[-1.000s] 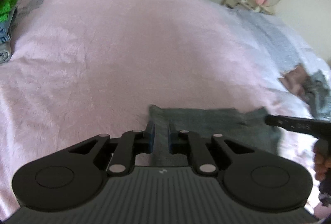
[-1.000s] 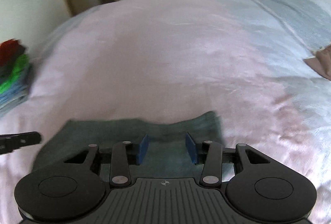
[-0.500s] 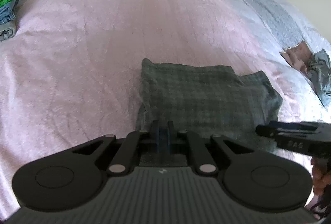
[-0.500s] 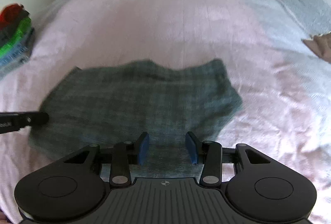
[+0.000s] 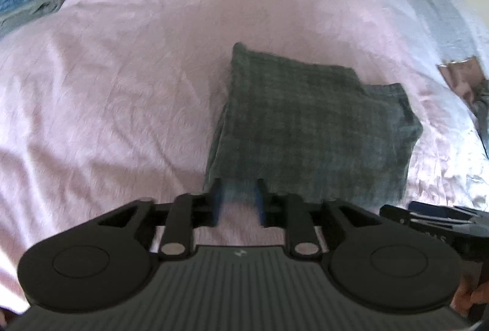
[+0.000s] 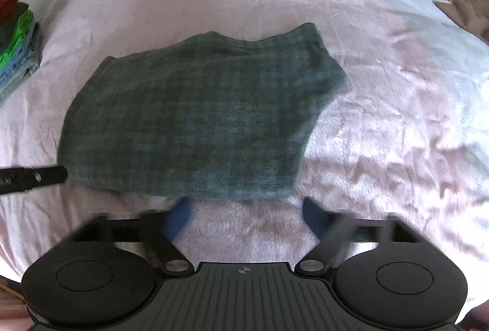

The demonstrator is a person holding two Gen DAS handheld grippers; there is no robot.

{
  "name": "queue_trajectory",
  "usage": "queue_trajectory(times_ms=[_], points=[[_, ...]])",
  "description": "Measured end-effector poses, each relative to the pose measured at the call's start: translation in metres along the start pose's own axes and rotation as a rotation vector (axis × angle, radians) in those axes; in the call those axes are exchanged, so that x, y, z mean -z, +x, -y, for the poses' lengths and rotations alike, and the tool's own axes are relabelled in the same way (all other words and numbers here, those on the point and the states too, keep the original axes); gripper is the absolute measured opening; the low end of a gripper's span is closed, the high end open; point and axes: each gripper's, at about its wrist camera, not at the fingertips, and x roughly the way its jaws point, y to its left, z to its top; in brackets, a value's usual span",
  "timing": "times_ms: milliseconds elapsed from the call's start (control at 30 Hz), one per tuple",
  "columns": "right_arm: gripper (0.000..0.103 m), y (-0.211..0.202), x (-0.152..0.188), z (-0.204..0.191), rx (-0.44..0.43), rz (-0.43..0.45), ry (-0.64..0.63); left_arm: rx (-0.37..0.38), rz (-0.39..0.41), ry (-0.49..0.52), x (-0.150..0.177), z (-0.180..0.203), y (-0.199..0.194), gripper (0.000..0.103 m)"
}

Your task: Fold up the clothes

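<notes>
Both grippers, left gripper (image 5: 237, 198) and right gripper (image 6: 244, 216), just opened empty; regrip the grey plaid garment (image 6: 195, 117) near edge evenly for the next fold.

Both claws (image 5: 237, 200) (image 6: 247, 216) just opened, empty

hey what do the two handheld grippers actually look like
Both the left gripper and right gripper are matte black plastic: a ribbed grey-black body with a small logo, two round discs, silver pivot screws, linkage arms and blue pads on the fingertips. No cables or sleeves show.
</notes>
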Motion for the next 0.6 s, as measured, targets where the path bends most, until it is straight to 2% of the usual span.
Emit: queue_trajectory(times_ms=[100, 300, 600], points=[[0.085, 0.001, -0.003, 0.002, 0.003, -0.027, 0.021, -0.028, -0.038, 0.014, 0.005, 0.006, 0.0, 0.036], [0.085, 0.004, 0.0, 0.01, 0.007, -0.053, 0.043, -0.084, -0.104, 0.03, 0.017, 0.012, 0.009, 0.038], [0.085, 0.004, 0.002, 0.013, 0.014, -0.06, 0.04, -0.116, -0.125, 0.056, 0.022, 0.02, 0.011, 0.04]])
